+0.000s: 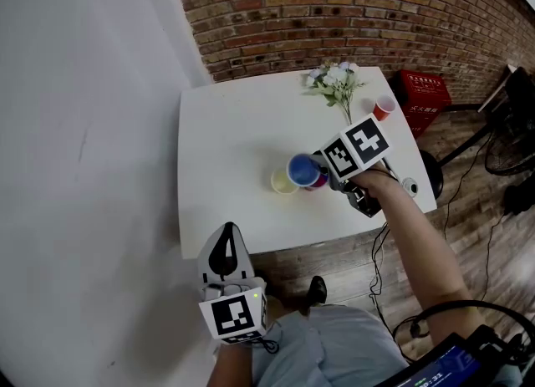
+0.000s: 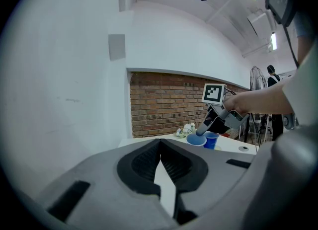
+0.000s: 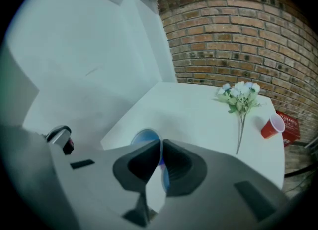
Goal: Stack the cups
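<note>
My right gripper (image 1: 321, 168) is shut on the rim of a blue cup (image 1: 303, 170) over the middle of the white table (image 1: 226, 151). In the right gripper view the cup's rim (image 3: 145, 137) shows pinched between the jaws of the right gripper (image 3: 160, 158). A yellow cup (image 1: 282, 182) stands just left of it, and a darker cup (image 1: 319, 182) sits partly hidden under the gripper. A red cup (image 1: 384, 108) stands near the table's far right edge. My left gripper (image 1: 224, 250) hangs shut and empty below the table's near edge; its view shows the held blue cup (image 2: 196, 139) far off.
A sprig of white flowers (image 1: 335, 81) lies at the back of the table. A brick wall (image 1: 334, 9) runs behind, a white wall on the left. A red crate (image 1: 425, 93) and cables lie on the wooden floor to the right.
</note>
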Demonstrator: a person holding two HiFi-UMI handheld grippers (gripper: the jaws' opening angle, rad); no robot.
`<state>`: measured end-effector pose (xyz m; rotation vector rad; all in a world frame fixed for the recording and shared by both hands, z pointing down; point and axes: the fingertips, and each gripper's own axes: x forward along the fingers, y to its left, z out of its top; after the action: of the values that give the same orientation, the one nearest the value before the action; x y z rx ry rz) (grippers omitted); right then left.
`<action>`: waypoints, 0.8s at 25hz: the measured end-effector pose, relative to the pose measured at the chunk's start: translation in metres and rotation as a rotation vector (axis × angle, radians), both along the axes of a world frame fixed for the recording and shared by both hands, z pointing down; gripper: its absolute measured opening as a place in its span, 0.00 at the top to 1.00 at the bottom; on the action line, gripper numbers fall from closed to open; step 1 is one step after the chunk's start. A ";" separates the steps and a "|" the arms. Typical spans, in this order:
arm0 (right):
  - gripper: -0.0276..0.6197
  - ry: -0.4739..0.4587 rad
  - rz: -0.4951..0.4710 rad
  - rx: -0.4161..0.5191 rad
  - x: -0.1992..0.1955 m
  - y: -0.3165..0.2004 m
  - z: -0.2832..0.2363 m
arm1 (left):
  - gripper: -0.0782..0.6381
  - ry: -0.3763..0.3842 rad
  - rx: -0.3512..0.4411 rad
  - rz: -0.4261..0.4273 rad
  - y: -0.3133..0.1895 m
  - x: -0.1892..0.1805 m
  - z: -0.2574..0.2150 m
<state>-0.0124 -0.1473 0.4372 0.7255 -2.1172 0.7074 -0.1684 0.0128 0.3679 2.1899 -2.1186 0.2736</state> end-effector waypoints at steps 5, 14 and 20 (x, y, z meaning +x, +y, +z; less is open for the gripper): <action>0.92 -0.091 0.028 -0.063 -0.005 0.003 -0.005 | 0.88 -0.001 -0.001 -0.003 0.001 0.000 0.000; 0.92 -0.157 0.043 -0.135 -0.009 0.007 -0.002 | 0.88 -0.003 -0.008 -0.003 -0.002 0.002 0.001; 0.92 -0.144 0.044 -0.128 -0.008 0.005 0.000 | 0.88 -0.009 -0.006 -0.003 -0.003 0.004 -0.002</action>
<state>-0.0204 -0.1419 0.4371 0.6705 -2.1675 0.9347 -0.1649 0.0094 0.3658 2.1868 -2.1226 0.2900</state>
